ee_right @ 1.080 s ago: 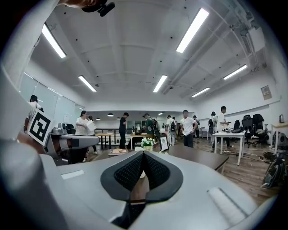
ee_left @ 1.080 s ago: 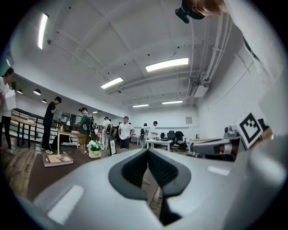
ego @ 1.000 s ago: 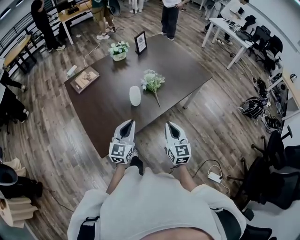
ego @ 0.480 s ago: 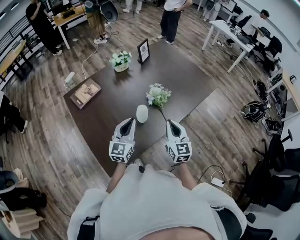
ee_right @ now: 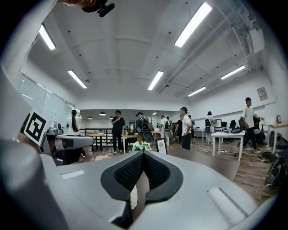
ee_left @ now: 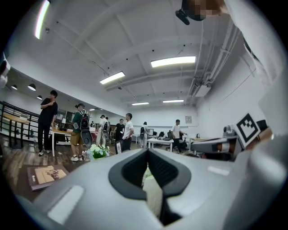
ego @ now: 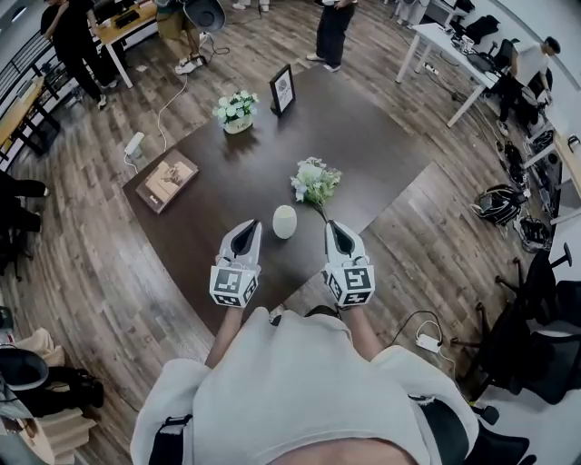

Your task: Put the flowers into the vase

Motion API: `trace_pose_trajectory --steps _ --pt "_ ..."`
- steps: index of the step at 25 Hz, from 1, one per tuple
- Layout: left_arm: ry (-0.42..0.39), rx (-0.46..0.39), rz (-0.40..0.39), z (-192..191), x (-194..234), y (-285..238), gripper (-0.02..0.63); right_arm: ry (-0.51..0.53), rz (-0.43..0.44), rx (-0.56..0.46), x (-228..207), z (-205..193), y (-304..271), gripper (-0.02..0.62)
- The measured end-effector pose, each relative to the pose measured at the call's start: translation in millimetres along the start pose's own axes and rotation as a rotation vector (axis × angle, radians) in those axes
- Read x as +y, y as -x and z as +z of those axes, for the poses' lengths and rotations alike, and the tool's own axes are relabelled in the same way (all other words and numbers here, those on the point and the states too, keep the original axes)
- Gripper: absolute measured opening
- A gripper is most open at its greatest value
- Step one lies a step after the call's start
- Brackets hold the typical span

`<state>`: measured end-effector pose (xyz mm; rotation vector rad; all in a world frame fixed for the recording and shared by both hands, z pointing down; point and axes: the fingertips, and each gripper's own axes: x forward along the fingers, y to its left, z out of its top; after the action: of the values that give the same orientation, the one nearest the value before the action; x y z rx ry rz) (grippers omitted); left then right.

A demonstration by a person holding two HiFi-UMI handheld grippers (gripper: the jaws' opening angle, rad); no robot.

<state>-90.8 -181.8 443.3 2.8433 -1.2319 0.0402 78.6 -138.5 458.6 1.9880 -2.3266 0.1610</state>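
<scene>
Table (ego: pixel 361 136): dark brown and rectangular, set at a slant to the person, one corner nearest them.
Vase (ego: pixel 285 222): white, rounded and upright, close to the table's near edge and not far from that near corner. It stands between the tips of the two tools and touches neither.
Flowers (ego: pixel 315 182): a bunch of white blooms with green leaves, lying flat on the table just beyond the vase, toward the table's middle. The thin stem end points back at the near edge and runs past the vase's right side.
Left hand-held gripper (ego: pixel 251 226): held about level over the near edge, to the left of the vase. Its jaws are pressed together with nothing pinched between them.
Right hand-held gripper (ego: pixel 333 226): held about level over the near edge, to the right of the vase, near the stem end of the flowers. Its jaws are also pressed together and grip nothing.
Potted flowers (ego: pixel 236 109): a small white pot of blooms near the table's far left edge.
Picture frame (ego: pixel 283 89): upright near the far corner, just right of the potted flowers.
Book (ego: pixel 167 178): lying flat at the table's left corner.
People (ego: pixel 333 27): several standing on the wooden floor (ego: pixel 109 263) beyond the table's far side.
</scene>
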Motion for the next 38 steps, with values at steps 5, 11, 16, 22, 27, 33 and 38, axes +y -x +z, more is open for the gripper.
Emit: trace_pose_trajectory --steps 5,11,16,22,27,33,38 --pt "-0.003 0.015 0.014 -5 -2 -11 0.011 -0.014 0.005 0.02 -15 -10 -4 -0.002" --pt "0.002 0.027 0.084 -8 0 -28 0.011 -0.012 0.07 0.034 -33 -8 -22 -0.002" --pt "0.004 0.043 0.15 -14 -4 -38 0.011 -0.014 0.119 0.047 -55 -12 -34 -0.002" --pt "0.022 0.09 0.187 -31 -12 -38 0.011 -0.031 0.147 0.089 -67 -26 -37 -0.002" --pt "0.04 0.126 0.175 -50 -8 -42 0.011 -0.042 0.141 0.132 -67 -46 -45 -0.002" --pt "0.085 0.186 0.159 -79 -9 -37 0.011 -0.06 0.136 0.223 -60 -80 -39 -0.002" --pt "0.095 0.209 0.131 -101 -9 -36 0.011 -0.067 0.135 0.26 -55 -101 -40 -0.002"
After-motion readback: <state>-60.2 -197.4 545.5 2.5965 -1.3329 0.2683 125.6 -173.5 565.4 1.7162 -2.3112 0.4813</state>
